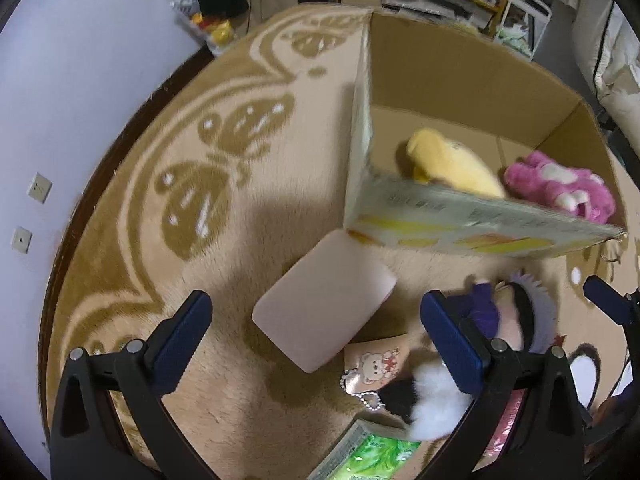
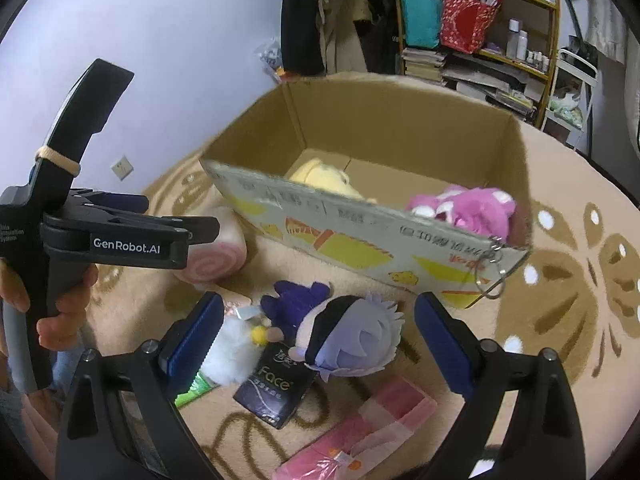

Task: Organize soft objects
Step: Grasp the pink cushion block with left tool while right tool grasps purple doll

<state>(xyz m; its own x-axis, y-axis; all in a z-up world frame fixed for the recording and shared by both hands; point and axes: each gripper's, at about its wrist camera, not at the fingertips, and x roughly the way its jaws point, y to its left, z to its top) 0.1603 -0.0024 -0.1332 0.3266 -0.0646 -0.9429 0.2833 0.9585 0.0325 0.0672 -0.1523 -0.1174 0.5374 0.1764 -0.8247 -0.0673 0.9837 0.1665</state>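
Left gripper (image 1: 316, 336) spread wide above the rug (image 1: 248, 208), nothing between its fingers, hovering over a pale pink roll cushion (image 1: 324, 300) lying just in front of the cardboard box (image 1: 460, 80). Right gripper (image 2: 316, 336) likewise wide open and empty, poised over a small doll (image 2: 352, 336) with pale lilac hair, a black blindfold and a purple body, lying on the rug near the box's front wall. Inside the box, a yellow plush (image 1: 452, 160) toward the left and a pink plush (image 1: 560, 184) toward the right corner, close together; whether touching, cannot tell. Beside the doll, a white fluffy toy (image 2: 232, 352) with a black part, and a dark tissue pack (image 2: 276, 392) partly under the doll's head. Further forward, a pink towel (image 2: 368, 436) folded on the rug, and a green packet (image 1: 368, 460) at the lower edge of the left view. Next to the cushion, a small bear charm (image 1: 376, 368) on a bead chain. On the box's right front corner, a metal key ring (image 2: 492, 268) hanging outside. In the right view, the left gripper's body seen from the side, held in a hand (image 2: 68, 312). Behind the box, cluttered shelves (image 2: 480, 32).
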